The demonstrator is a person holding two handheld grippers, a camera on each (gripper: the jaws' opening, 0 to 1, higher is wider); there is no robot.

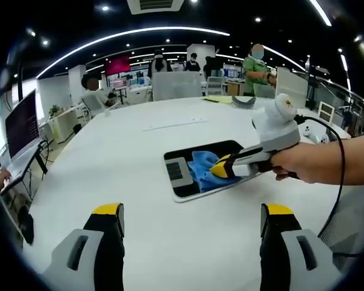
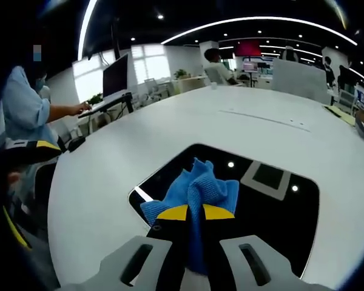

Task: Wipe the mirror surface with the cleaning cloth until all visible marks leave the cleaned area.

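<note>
On the white counter (image 1: 139,182) lies the mirror (image 1: 188,182), flat and dark, with the blue cleaning cloth (image 2: 197,191) bunched on its glass. The right tool (image 2: 194,213) is clamped on the cloth, pressing it down near the mirror's middle, so I'd say the wiping is under way rather than finished. I can't make out any marks on the glass from here; ceiling lights reflect cleanly in it. The left tool (image 1: 191,212) hovers near the mirror, jaws spread, holding nothing.
</note>
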